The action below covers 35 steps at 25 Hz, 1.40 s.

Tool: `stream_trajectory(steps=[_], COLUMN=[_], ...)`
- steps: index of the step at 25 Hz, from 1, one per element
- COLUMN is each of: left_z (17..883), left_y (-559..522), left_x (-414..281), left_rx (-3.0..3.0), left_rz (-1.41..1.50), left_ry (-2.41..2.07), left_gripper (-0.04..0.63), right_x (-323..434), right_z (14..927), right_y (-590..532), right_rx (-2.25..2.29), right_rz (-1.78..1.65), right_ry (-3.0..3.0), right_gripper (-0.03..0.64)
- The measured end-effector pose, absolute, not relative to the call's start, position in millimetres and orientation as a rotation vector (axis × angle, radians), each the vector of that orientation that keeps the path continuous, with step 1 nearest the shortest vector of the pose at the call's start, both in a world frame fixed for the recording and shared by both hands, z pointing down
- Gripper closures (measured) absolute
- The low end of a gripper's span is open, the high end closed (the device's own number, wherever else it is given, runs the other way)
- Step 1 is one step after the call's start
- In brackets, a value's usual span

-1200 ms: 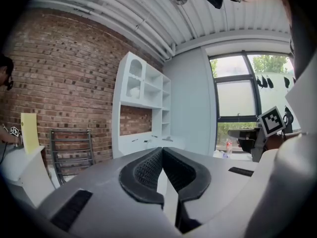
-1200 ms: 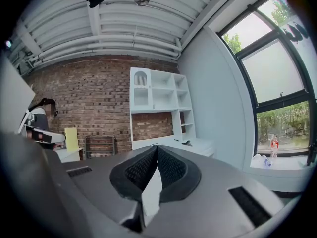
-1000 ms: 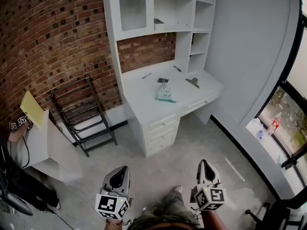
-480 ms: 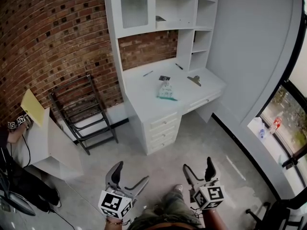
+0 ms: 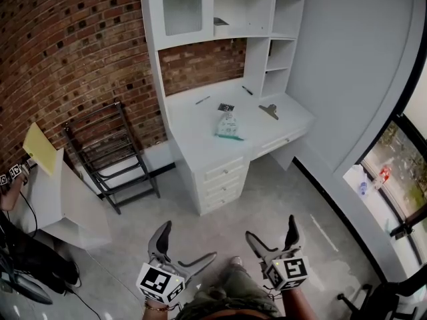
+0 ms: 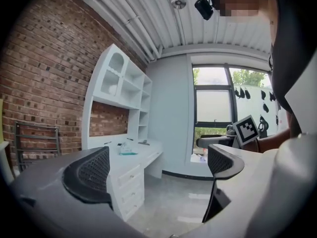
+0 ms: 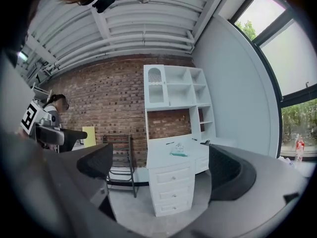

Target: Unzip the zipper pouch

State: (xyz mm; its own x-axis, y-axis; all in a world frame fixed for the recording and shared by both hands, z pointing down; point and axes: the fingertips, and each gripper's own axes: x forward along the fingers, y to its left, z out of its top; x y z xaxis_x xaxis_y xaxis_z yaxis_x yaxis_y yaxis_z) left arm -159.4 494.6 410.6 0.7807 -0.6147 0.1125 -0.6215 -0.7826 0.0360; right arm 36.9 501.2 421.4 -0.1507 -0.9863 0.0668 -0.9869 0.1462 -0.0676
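The zipper pouch (image 5: 227,126), clear with a teal edge, lies on the white desk (image 5: 200,135) across the room, far from both grippers. It shows small in the left gripper view (image 6: 128,150) and in the right gripper view (image 7: 179,152). My left gripper (image 5: 187,244) hangs at the bottom of the head view, over the floor. Its jaws have just been opening and stand wide apart with nothing between them (image 6: 157,170). My right gripper (image 5: 271,231) sits beside it, its jaws likewise just opened wide and empty (image 7: 161,166).
The desk has drawers (image 5: 225,173) and a white shelf hutch (image 5: 220,12) against the brick wall. A metal clip (image 5: 269,112), a pen (image 5: 202,101) and a small black card (image 5: 226,107) lie on it. A black folding rack (image 5: 110,155) stands left; a white box (image 5: 63,199) farther left.
Both grippers went from shut to wide open. They shifted slightly over the floor, and the head view drifted a little, with the desk now marginally lower-left.
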Motion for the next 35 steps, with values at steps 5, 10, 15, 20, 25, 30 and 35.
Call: stream_trajectory(steps=[5, 10, 15, 20, 25, 30, 35], left_z=[421, 405, 382, 377, 390, 422, 430], left_y=[463, 421, 374, 340, 321, 303, 266], left_x=[-138, -119, -110, -98, -87, -68, -53], left_rx=[2.911, 2.924, 2.879, 2.864, 2.837, 2.786, 2.805], left_rz=[0.283, 0.218, 0.108, 0.096, 0.110, 0.151, 0.173], left_ry=[-0.988, -1.023, -1.127, -1.201, -1.254, -1.162, -1.150], left_gripper=[0.023, 0.023, 0.025, 0.025, 0.026, 0.026, 0.026], right_x=[60, 83, 116, 144, 146, 135, 146], right_z=[417, 406, 390, 377, 387, 418, 443], right_y=[463, 415, 369, 330, 305, 293, 268], right_rx=[2.039, 1.988, 1.960, 1.951, 1.895, 1.804, 1.856], right_rz=[0.151, 0.112, 0.062, 0.001, 0.017, 0.136, 0.210], right_ry=[-2.402, -2.430, -2.415, -2.438, -2.521, -2.551, -2.496], right_gripper=[0.044, 0.048, 0.049, 0.052, 0.061, 0.069, 0.072])
